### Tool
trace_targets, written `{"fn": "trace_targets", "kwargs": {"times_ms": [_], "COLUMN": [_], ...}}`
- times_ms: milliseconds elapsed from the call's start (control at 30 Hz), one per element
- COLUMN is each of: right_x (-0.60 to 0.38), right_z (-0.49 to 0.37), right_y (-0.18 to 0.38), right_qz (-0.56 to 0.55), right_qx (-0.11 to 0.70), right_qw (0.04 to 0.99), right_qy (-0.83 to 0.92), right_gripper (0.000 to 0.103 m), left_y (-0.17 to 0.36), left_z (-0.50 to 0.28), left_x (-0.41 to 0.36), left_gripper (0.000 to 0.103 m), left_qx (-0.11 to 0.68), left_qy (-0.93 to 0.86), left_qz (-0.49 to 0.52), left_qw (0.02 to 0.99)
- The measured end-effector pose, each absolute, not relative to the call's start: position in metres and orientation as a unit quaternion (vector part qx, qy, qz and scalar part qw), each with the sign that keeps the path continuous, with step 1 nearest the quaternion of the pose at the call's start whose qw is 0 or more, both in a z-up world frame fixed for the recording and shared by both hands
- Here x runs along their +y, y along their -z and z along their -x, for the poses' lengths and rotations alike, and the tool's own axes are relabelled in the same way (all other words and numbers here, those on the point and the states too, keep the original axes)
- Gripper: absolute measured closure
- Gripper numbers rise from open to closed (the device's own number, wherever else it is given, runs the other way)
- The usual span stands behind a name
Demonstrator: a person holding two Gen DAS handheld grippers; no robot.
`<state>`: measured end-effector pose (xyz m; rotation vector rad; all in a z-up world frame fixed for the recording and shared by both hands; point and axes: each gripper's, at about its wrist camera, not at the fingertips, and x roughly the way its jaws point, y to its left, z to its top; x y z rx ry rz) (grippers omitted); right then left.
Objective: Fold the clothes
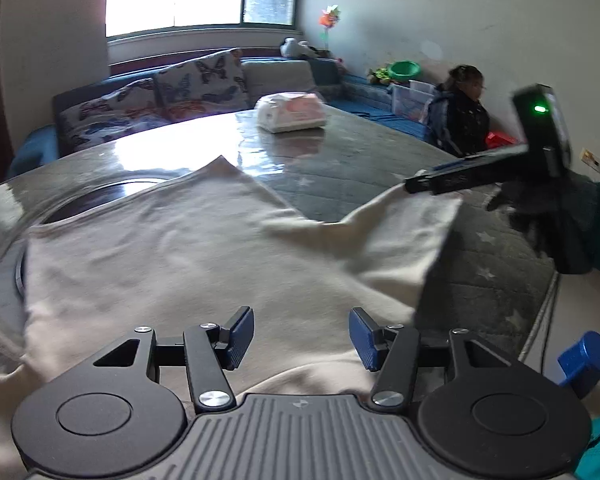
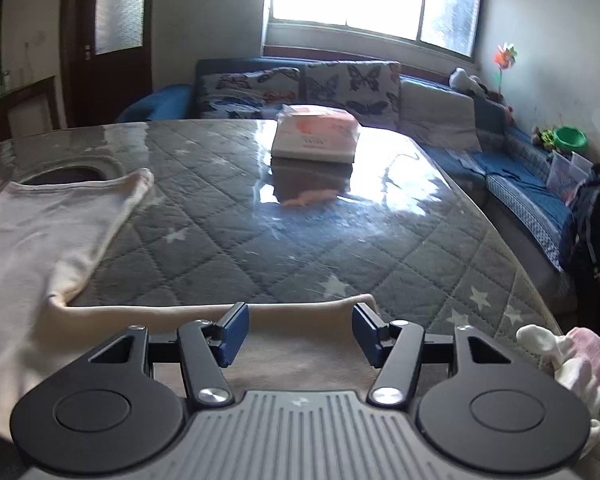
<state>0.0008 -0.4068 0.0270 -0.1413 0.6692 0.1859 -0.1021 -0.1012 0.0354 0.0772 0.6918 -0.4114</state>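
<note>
A cream garment (image 1: 172, 248) lies spread on the grey quilted table (image 1: 340, 152). My left gripper (image 1: 302, 334) is open, hovering low over the garment's near part, holding nothing. In the left wrist view my right gripper (image 1: 416, 184) reaches in from the right over the garment's raised sleeve or corner (image 1: 404, 224). In the right wrist view the right gripper (image 2: 300, 334) has its blue jaws wide apart over the cream fabric's edge (image 2: 300, 312); the rest of the garment (image 2: 40, 232) lies to the left on the table (image 2: 300, 240).
A wrapped tissue pack (image 1: 292, 112) (image 2: 316, 136) sits at the table's far side. A round opening (image 1: 100, 196) lies by the garment's far left. Small pink and white clothes (image 2: 568, 356) lie at the right edge. A sofa (image 2: 340, 84) and a seated person (image 1: 466, 108) are behind.
</note>
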Motion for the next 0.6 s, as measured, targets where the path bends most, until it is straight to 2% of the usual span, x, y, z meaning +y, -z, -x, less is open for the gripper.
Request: {"fn": "trace_targets", "kwargs": {"times_ms": [300,600], "right_x": [-0.368,-0.358], "right_z": [0.046,0.067], "right_y": [-0.024,-0.028], "right_qz": [0.086,0.104], "right_qx": [0.320,0.309], "right_qw": [0.927,0.928], "right_qy": [-0.174,-0.177], "right_gripper": [0.035,0.029], "left_y": [-0.020,-0.036], "left_z": [0.117,0.119], "left_x": [-0.082,-0.087], "left_gripper": [0.047,0.046], "left_qx": [0.364,0.338], "left_qy": [0.183,0.197], "left_qz": [-0.017,-0.032], "left_qw": [0.913,0.920]}}
